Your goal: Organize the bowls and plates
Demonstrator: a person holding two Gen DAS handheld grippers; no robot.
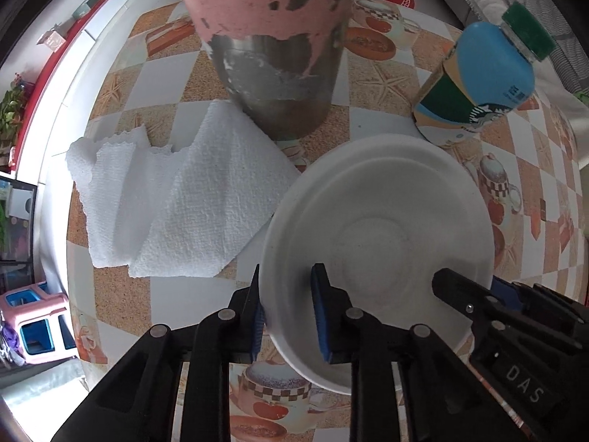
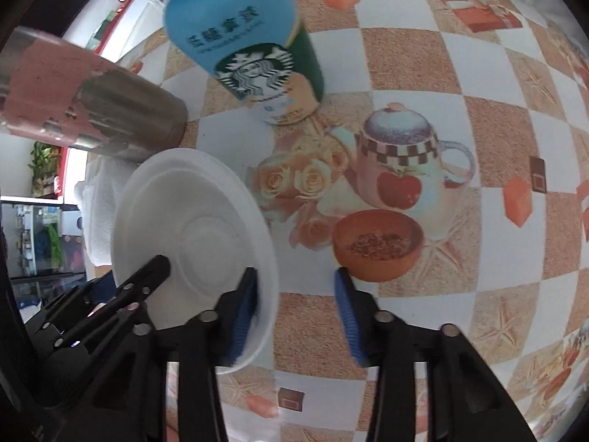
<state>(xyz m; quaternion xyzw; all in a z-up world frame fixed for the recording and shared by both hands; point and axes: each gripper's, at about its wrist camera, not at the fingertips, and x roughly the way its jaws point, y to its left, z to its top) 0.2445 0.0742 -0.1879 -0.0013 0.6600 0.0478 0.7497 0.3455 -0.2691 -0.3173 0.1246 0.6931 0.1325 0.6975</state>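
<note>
Left wrist view first: at nine o'clock the desk (image 1: 121,11) ends in a white rim, with floor and a pink stool (image 1: 35,322) beyond, so anything shoved that way can go over the edge. A crumpled white paper towel (image 1: 176,199) lies at ten o'clock, its corner touching or just under the white plate (image 1: 379,228); I judge it could drag along if the plate slides left. At twelve o'clock stands a metal tumbler (image 1: 272,44) with peeling pink paint, near the plate's far rim and tall enough to tip if the plate is pushed forward. The left tongs (image 1: 287,313) straddle the plate's near-left rim, one pad outside and one inside, part-open; whether they pinch it I cannot tell, and a loose hold would let the plate swing down. At two o'clock a blue Starbucks bottle (image 1: 478,77) stands just beside the rim, another thing to knock. Right wrist view: the right tongs (image 2: 294,313) are wide open, holding nothing, with the left pad at the plate's near-right rim and the other over bare desk. Open room lies from one to five o'clock there, a printed cloth with nothing standing on it, the safest direction to carry the plate.
</note>
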